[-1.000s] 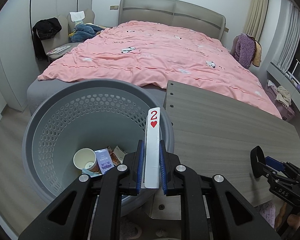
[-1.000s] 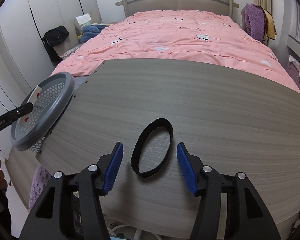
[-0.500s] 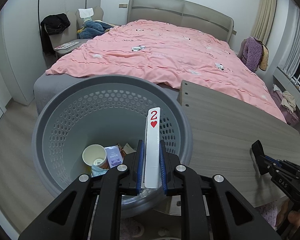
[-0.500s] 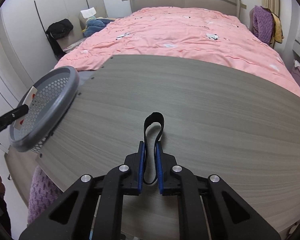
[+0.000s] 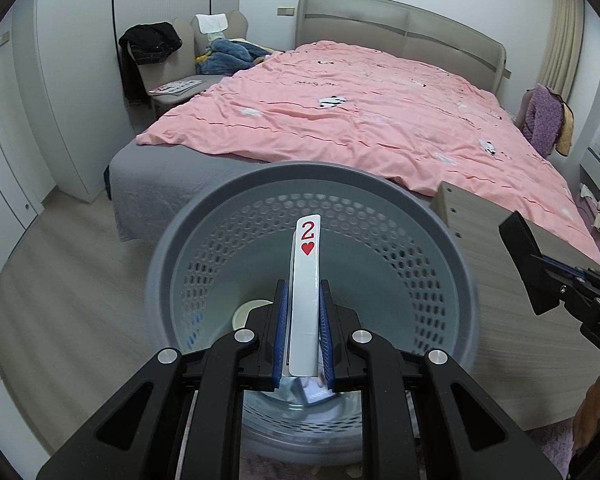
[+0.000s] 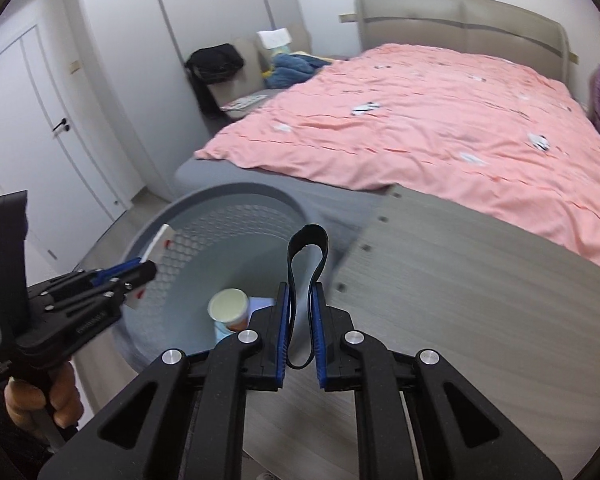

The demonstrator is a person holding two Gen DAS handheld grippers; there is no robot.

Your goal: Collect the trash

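Observation:
My left gripper point(image 5: 303, 292) is shut on a stack of playing cards point(image 5: 306, 280), the two of hearts on top, held over the open grey perforated bin point(image 5: 440, 240). My right gripper point(image 6: 302, 292) is shut on a black elastic band point(image 6: 306, 240) and holds it in the air at the table's left edge, beside the bin point(image 6: 228, 200). The left gripper with the cards point(image 6: 156, 248) shows at the left of the right wrist view. A paper cup point(image 6: 229, 304) and wrappers lie in the bin.
A grey wood table point(image 6: 480, 280) stands right of the bin. A bed with a pink cover point(image 5: 360, 112) lies behind. A chair with clothes point(image 5: 168, 60) and white wardrobe doors point(image 6: 40, 120) are at the left.
My right gripper closed on the black band, lifted it off the table and carried it left to the bin. My left gripper moved further over the bin with the cards.

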